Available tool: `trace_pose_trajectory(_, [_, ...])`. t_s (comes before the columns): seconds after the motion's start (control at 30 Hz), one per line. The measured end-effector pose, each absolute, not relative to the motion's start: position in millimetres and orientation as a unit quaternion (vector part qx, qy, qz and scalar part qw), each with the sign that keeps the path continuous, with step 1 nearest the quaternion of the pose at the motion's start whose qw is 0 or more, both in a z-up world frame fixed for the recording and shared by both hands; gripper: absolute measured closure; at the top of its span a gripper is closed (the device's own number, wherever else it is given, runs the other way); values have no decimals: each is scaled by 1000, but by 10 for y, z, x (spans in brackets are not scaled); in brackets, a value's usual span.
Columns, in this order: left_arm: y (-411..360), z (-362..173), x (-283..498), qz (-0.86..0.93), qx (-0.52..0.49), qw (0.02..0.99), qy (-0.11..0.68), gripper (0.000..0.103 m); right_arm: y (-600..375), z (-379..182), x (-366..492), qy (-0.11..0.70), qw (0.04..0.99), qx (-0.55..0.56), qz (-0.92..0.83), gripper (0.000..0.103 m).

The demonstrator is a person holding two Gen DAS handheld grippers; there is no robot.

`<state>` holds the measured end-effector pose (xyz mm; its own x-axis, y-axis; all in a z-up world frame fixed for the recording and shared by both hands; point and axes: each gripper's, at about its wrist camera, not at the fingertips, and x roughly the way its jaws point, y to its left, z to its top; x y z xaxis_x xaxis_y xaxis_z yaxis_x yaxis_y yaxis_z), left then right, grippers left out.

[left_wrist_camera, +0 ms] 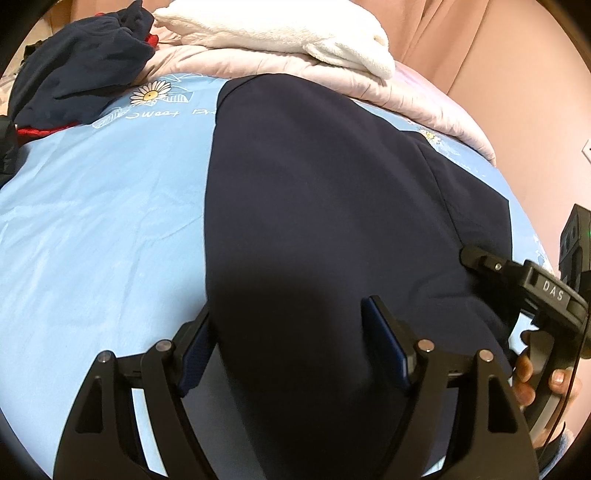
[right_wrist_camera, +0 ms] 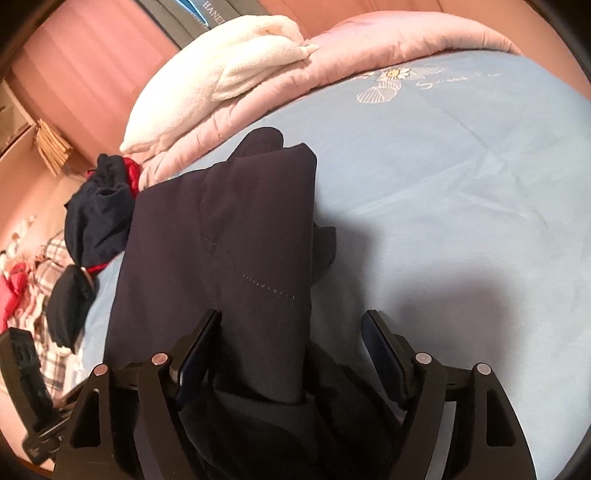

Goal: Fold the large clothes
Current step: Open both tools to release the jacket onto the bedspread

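Observation:
A large dark navy garment (left_wrist_camera: 325,206) lies folded lengthwise on a light blue bed sheet (left_wrist_camera: 99,221). My left gripper (left_wrist_camera: 291,317) is open, its jaws wide apart over the garment's near end, with its left finger at the garment's left edge. My right gripper (right_wrist_camera: 291,321) is open over the near end of the same garment (right_wrist_camera: 221,236), whose right folded edge runs between the jaws. The right gripper also shows in the left wrist view (left_wrist_camera: 469,254), at the garment's right edge.
A pink quilt (left_wrist_camera: 258,62) with a white fleece blanket (left_wrist_camera: 280,29) on it lies at the bed's far end. A heap of dark blue and red clothes (left_wrist_camera: 77,74) sits at the far left. More clothes (right_wrist_camera: 44,266) lie off the bed's left side.

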<state>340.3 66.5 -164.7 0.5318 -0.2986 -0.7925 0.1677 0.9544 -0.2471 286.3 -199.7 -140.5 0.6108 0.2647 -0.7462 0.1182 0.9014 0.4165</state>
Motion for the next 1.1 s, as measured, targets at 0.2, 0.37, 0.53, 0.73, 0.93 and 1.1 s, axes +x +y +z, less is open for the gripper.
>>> trace_pose_trajectory(0.2, [747, -1615, 3180, -131, -66, 870, 470, 25, -2115, -1370, 2714, 436, 870, 228, 27, 26])
trace_pose_trajectory(0.37, [785, -1557, 2962, -130, -61, 872, 469, 25, -2176, -1225, 2471, 409, 888, 209, -3, 26])
trace_pose_trajectory(0.53, [757, -1497, 2748, -125, -34, 880, 457, 27, -2125, -1080, 2293, 388, 906, 166, -31, 26])
trace_pose_trajectory(0.73, [724, -1433, 2540, -126, -23, 891, 436, 43, -1982, -959, 2106, 356, 926, 126, 15, 30])
trace_pose_trajectory(0.93, [609, -1535, 2461, -134, -13, 888, 440, 52, -1768, -1075, 2160, 374, 919, 97, 76, 57])
trace_pose_trajectory(1.1, [582, -1624, 2462, -130, 0, 887, 443, 50, -1806, -1383, 2336, 416, 902, 95, 62, 63])
